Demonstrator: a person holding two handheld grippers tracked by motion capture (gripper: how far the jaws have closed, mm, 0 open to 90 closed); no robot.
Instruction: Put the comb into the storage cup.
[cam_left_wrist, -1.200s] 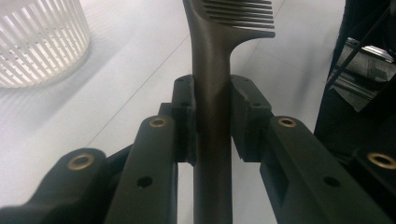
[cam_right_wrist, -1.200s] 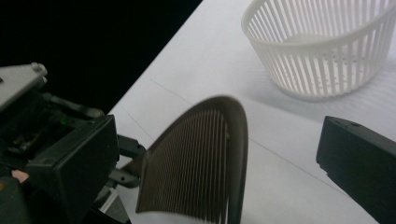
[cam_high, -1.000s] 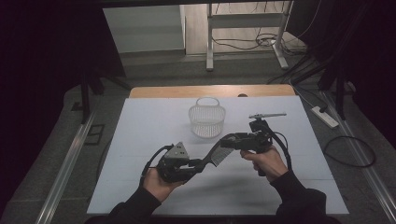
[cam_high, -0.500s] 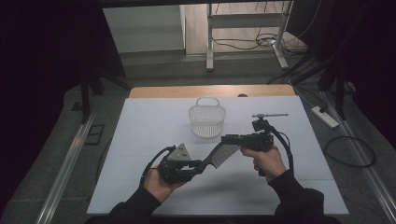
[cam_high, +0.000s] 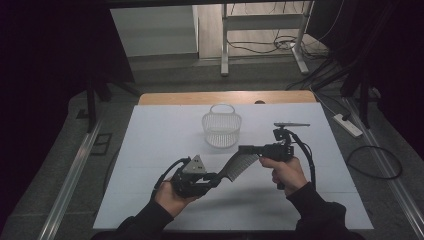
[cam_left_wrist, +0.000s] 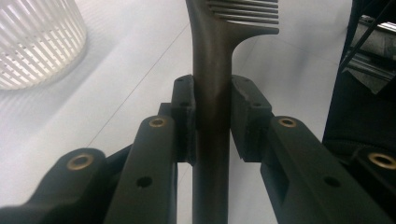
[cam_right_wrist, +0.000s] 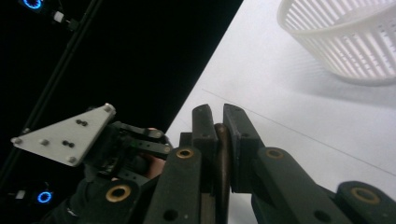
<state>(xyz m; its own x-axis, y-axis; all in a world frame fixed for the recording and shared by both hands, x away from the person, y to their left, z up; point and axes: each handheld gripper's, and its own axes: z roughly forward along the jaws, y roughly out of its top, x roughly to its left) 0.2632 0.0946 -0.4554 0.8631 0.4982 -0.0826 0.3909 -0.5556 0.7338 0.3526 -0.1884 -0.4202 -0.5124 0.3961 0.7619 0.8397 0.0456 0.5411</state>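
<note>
Closing just now, the right gripper (cam_high: 246, 149) clamped the comb (cam_high: 235, 167) that the left gripper (cam_high: 212, 177) gripped by its handle, held above the table (cam_high: 150, 150) near the basket (cam_high: 221, 131), suggesting a handover.

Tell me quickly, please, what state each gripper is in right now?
Left gripper: closed on the handle of the dark comb.
Right gripper: jaws have just been closing; now shut on the comb's other end.

A dark grey plastic wide-toothed comb (cam_high: 239, 165) is hanging tilted above the white table, teeth end raised, handle end lower, in front of a white slatted basket.
</note>
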